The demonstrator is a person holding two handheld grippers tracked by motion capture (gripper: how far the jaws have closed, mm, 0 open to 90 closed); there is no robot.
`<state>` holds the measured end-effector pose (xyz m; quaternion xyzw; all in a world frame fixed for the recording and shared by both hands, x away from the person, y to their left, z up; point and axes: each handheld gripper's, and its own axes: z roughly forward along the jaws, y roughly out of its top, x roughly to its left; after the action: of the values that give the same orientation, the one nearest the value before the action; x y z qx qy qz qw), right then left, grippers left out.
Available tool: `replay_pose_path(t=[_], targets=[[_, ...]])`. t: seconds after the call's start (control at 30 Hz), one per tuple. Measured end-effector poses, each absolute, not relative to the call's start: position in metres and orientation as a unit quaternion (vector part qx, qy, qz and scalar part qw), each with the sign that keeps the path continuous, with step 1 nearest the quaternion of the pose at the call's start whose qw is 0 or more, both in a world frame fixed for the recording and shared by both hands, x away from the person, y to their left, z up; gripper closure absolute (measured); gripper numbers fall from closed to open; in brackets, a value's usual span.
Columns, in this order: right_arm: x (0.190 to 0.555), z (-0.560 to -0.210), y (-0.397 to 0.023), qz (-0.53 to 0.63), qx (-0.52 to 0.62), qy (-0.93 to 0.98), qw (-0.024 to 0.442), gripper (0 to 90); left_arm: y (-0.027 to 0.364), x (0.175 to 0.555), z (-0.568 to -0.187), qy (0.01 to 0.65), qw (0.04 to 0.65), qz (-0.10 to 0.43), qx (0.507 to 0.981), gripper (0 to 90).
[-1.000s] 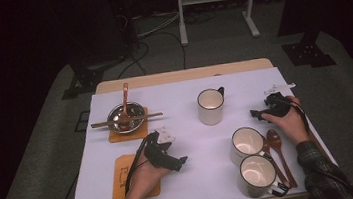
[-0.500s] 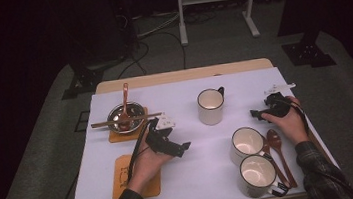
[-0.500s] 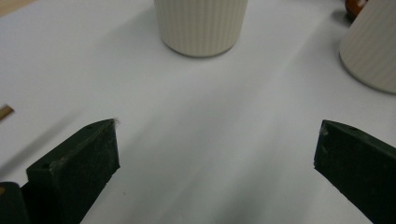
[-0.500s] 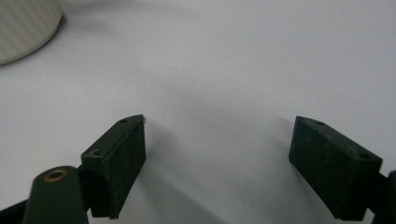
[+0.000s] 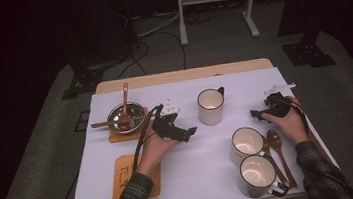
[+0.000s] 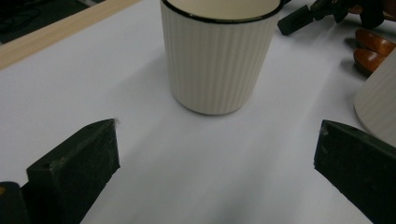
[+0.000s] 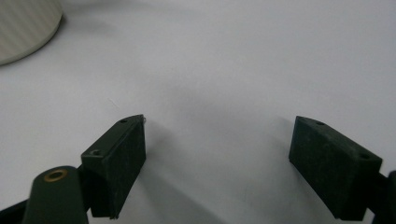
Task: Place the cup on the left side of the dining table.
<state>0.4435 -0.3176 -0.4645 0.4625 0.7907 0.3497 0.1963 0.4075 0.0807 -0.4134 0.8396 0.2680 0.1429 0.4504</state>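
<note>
Worktop [image 5: 193, 178] with white cover, wood edge showing at far side. On it, far middle, ribbed cream mug [image 5: 211, 106] upright, dark rim, handle toward the far right. 2 more cream mugs near right: one [image 5: 247, 144] just behind the other [image 5: 257, 176], both upright. 2 brown wooden spoons [image 5: 276, 143] lie just right of those mugs, side by side. Far left: metal bowl [image 5: 125, 116] on an orange coaster [image 5: 118, 136], a wooden spoon [image 5: 125, 103] and chopsticks [image 5: 109, 122] resting across the bowl. 2nd orange coaster [image 5: 122, 172] near left, partly under the left forearm. Left gripper [image 5: 184, 133] held above the worktop mid-left, pointing right toward the far mug, near it but apart; jaws spread wide, nothing between them. In the left gripper view the mug [image 6: 219, 56] sits dead ahead between the jaw tips, farther off, not touched; edge of another mug at right there. Right gripper [image 5: 258, 114] at right, low over the worktop, just behind the near mugs, pointing left; jaws released, wide apart, bare white cover between them in the right gripper view, mug edge [image 7: 23, 32] at that view's top left corner.
</note>
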Motion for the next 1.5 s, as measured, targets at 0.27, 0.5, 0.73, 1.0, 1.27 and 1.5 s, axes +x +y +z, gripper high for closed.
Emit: replay_pose_path(t=[0.27, 0.5, 0.73, 1.0, 1.27, 1.5], targets=[[0.444, -0.465, -0.318, 0.35, 0.462, 0.791, 0.196, 17.1, 0.068, 0.425, -0.413, 0.26, 0.468, 0.147, 0.831, 0.0], [0.444, -0.465, -0.318, 0.35, 0.463, 0.791, 0.196, 17.0, 0.052, 0.438, -0.414, 0.245, 0.474, 0.151, 0.832, 0.0], [0.444, -0.465, -0.318, 0.35, 0.463, 0.791, 0.196, 17.0, 0.039, 0.447, -0.418, 0.24, 0.478, 0.148, 0.832, 0.0], [0.444, -0.465, -0.318, 0.35, 0.463, 0.791, 0.196, 17.0, 0.022, 0.459, -0.428, 0.232, 0.495, 0.136, 0.826, 0.0], [0.444, -0.465, -0.318, 0.35, 0.463, 0.791, 0.195, 17.0, 0.008, 0.466, -0.434, 0.228, 0.497, 0.132, 0.827, 0.0], [0.444, -0.465, -0.318, 0.35, 0.462, 0.791, 0.196, 17.0, 0.002, 0.468, -0.435, 0.224, 0.5, 0.13, 0.826, 0.0]])
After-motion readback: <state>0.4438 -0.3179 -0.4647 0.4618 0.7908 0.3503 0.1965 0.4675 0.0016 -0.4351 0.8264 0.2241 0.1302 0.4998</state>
